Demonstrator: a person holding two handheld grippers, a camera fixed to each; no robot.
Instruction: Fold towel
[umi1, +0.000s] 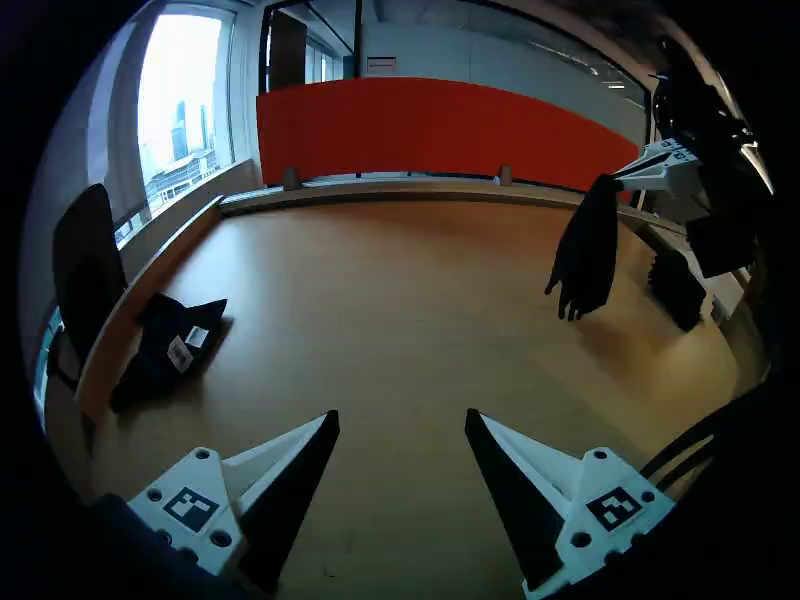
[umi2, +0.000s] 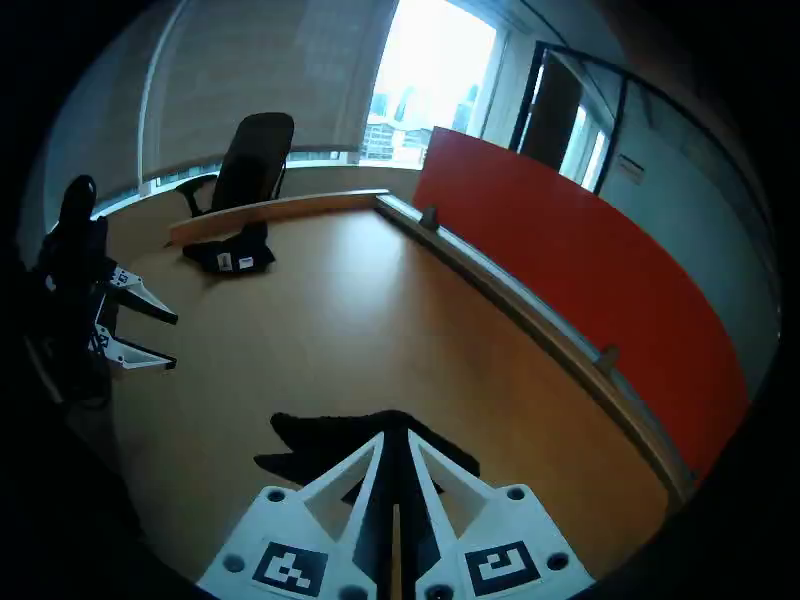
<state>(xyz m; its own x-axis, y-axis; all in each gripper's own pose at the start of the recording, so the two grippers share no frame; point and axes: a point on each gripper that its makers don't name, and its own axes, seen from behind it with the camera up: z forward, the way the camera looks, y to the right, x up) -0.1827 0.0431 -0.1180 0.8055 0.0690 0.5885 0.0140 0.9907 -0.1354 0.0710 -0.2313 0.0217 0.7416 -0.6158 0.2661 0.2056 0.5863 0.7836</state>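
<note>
- wooden desk (umi1: 400, 300), light brown
- red divider (umi1: 440, 125) along its far edge
- bright window (umi1: 180, 110), city towers outside
- black chair (umi2: 250, 160) beside desk corner

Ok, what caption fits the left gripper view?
Right tool holds a black towel dangling over the wooden table; left tool open.

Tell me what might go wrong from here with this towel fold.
1. The black towel hangs bunched from the right gripper by one pinch; it may slip out.
2. The left gripper is open and apart from it, so laid down now, it may land crumpled on the table.
</note>
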